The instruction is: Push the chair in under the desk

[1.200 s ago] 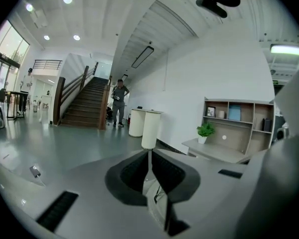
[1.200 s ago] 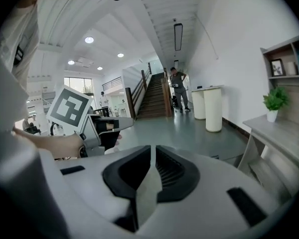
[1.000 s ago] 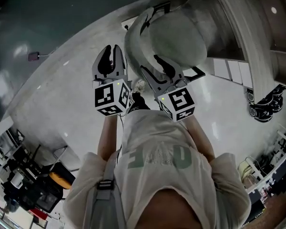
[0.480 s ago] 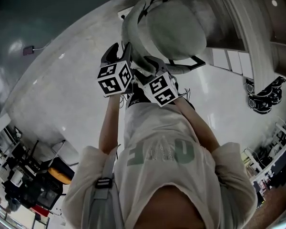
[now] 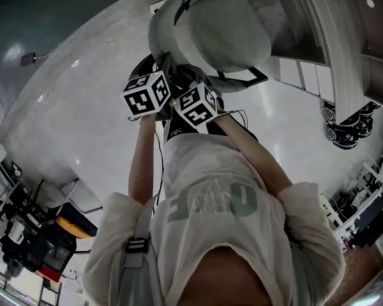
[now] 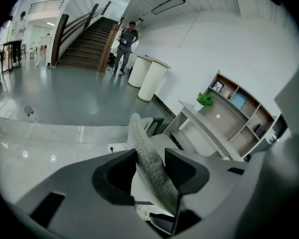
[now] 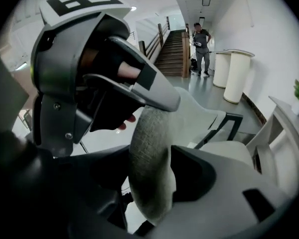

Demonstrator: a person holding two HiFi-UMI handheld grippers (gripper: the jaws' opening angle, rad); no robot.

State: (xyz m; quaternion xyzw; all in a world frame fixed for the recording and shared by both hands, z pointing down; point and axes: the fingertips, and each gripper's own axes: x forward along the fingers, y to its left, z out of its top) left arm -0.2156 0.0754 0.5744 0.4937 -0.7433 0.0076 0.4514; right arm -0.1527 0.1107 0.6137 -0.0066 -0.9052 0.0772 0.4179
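- Left gripper [image 6: 149, 156]: jaws wide, and they have just been opening. They straddle the top edge of the grey woven-fabric backrest [image 6: 139, 133]. The fabric lies against one jaw with a gap at the other, so there is no clamp.
- Right gripper [image 7: 149, 158]: jaws about as wide as they go, also just been opening. A thicker part of the same backrest edge sits between them, and it doesn't look squeezed.
- In the head view both grippers sit side by side, nearly touching, bunched at one spot on the backrest rim rather than spread along it.
- The grey cushioned chair [image 5: 226, 27] stands just beyond the grippers, seat on the far side of the backrest. Its black metal frame [image 5: 246, 81] sticks out on the right side.
- The white tabletop [image 5: 319, 37] is just beside the seat's far side. My read: most of the seat is out in the open, so the push is not yet done.
- Risk 1: with the jaws loose, the push goes through one jaw face only. The rounded fabric edge could ride up and slip out of the jaws.
- Risk 2: both contact points are close together. If the push is off-centre the chair yaws instead of going straight in.
- Risk 3: the black frame could catch the tabletop edge or its support if the chair goes in skewed.
- Farther out, a white floor socket plate [image 6: 112, 146] sits on the glossy grey floor [image 5: 83, 107] near the chair. It could snag a leg if the chair drifts that way.
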